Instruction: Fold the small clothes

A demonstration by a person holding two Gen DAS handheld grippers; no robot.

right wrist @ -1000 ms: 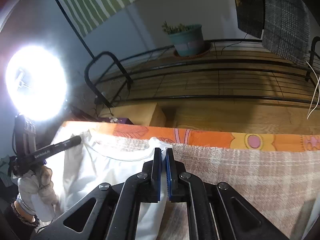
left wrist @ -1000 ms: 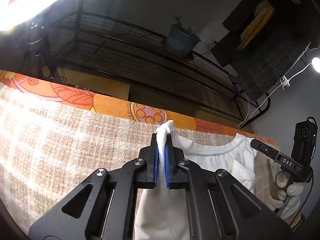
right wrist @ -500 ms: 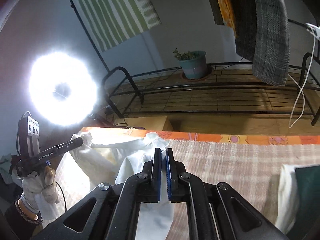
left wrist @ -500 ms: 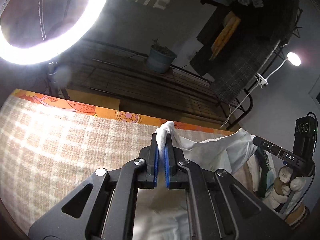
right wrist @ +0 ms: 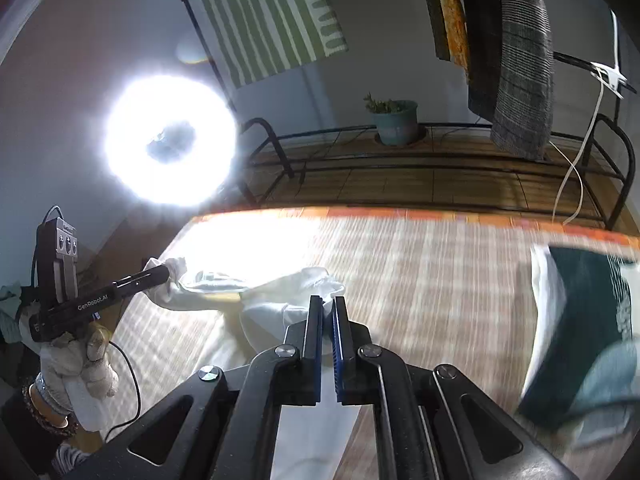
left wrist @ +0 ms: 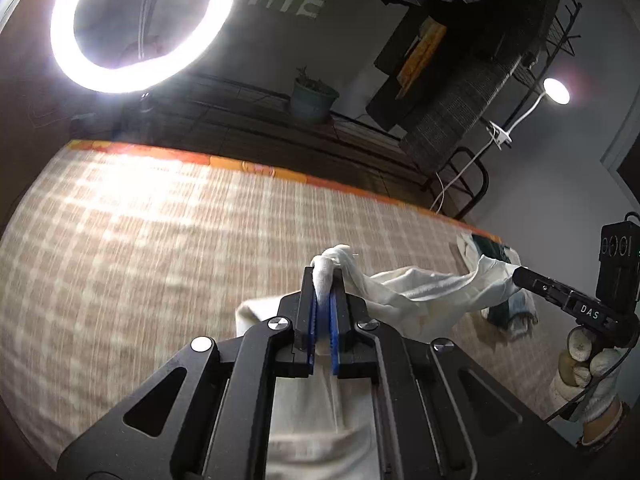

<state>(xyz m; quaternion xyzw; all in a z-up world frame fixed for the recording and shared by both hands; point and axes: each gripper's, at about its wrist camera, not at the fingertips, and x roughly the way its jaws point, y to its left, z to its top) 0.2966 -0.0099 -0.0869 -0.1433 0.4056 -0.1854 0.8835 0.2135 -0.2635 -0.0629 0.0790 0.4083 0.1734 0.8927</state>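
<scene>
A small white shirt (left wrist: 416, 296) hangs in the air between both grippers, above a beige checked cloth (left wrist: 140, 248) on the table. My left gripper (left wrist: 323, 280) is shut on one bunched shoulder of the shirt. My right gripper (right wrist: 329, 308) is shut on the other shoulder (right wrist: 304, 284). The right gripper shows at the right of the left wrist view (left wrist: 520, 276), the left gripper at the left of the right wrist view (right wrist: 160, 272). The shirt's body drops below both grippers and is partly hidden by them.
A folded dark green and white garment (right wrist: 580, 320) lies at the right end of the table, also in the left wrist view (left wrist: 504, 308). A bright ring light (left wrist: 140, 24) stands at the far left. A metal rack with a potted plant (right wrist: 394, 120) stands behind the table.
Both grippers have lifted the shirt off the checked cloth and pulled back toward the near side. The shirt now sags between them instead of lying flat.
</scene>
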